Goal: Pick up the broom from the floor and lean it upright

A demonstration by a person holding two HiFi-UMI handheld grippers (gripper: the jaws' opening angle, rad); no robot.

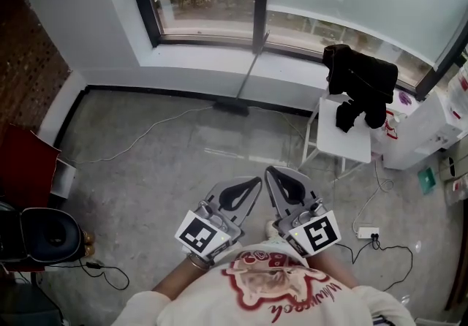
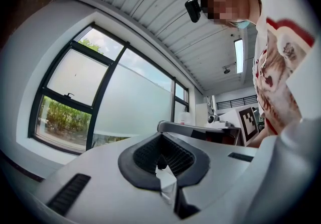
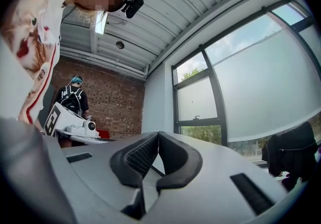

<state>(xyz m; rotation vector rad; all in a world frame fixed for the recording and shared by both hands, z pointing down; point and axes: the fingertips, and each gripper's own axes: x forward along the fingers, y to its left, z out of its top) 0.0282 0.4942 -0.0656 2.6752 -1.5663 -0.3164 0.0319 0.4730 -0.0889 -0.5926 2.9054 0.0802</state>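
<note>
The broom (image 1: 248, 74) stands upright at the far wall. Its thin grey handle leans on the dark window frame and its dark head (image 1: 230, 107) rests on the floor below the sill. Both grippers hang close to my body, well short of the broom and pointing toward it. My left gripper (image 1: 254, 182) is shut with nothing between its pads, and its jaws meet at the tip in the left gripper view (image 2: 160, 136). My right gripper (image 1: 270, 171) is also shut and empty, as the right gripper view (image 3: 158, 134) shows.
A white chair (image 1: 344, 138) draped with a black garment (image 1: 362, 83) stands to the right. Cables and a power strip (image 1: 367, 233) lie on the concrete floor. A black bin (image 1: 45, 235) and a red box (image 1: 25, 160) sit at the left, with white furniture (image 1: 428, 131) at the right. Another person (image 3: 73, 98) stands by the brick wall.
</note>
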